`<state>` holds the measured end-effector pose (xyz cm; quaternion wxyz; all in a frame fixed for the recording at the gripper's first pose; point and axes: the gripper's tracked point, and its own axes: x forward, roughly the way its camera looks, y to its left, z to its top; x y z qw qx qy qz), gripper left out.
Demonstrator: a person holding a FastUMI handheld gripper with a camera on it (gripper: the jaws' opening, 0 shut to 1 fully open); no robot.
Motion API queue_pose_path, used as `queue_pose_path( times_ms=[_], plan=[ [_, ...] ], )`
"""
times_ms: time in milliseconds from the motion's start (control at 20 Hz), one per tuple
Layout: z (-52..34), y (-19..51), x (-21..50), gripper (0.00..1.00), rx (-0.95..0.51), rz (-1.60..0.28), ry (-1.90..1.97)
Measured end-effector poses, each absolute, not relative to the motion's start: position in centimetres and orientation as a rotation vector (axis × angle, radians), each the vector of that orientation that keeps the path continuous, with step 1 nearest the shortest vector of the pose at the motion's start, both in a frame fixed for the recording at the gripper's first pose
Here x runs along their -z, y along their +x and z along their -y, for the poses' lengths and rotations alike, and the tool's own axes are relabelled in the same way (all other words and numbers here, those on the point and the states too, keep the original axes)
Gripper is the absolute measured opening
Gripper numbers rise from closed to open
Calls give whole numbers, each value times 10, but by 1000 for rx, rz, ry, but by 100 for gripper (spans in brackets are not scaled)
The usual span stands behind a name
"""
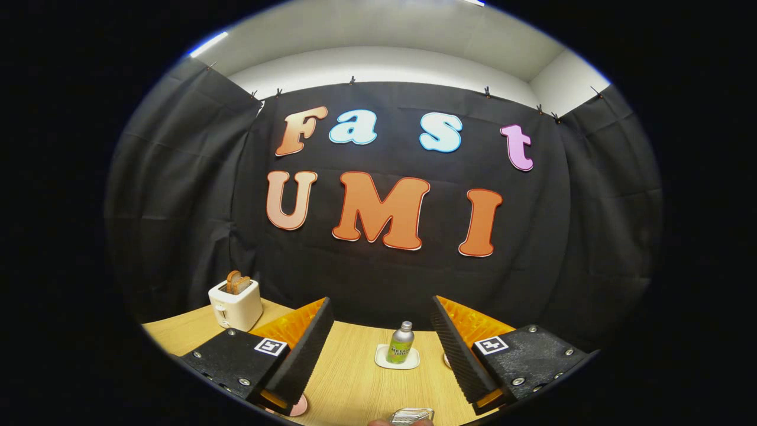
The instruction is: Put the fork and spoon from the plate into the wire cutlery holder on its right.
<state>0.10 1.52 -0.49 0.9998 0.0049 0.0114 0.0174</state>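
Observation:
My gripper (378,349) is open, held level above the wooden table (349,378), its two fingers spread wide with nothing between them. A small silvery wire object (412,416) shows just below the gap between the fingers, at the near table edge; it may be the top of the wire cutlery holder, but I cannot tell. A bit of pink rim (298,407) peeks out under the left finger.
A green bottle (401,343) with a silver cap stands on a small white coaster (397,358) beyond the fingers, near the cloth wall. A white toaster (235,305) with bread slices in it sits at the far left of the table.

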Motion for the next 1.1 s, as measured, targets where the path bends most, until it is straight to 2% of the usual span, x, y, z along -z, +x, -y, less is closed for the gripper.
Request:
queue_pose_path(
  times_ms=[450,1100],
  plan=[
    [-49,5,33,99,-96,-88,21],
    [-132,14,138,99,-225,-410,-15]
  ],
)
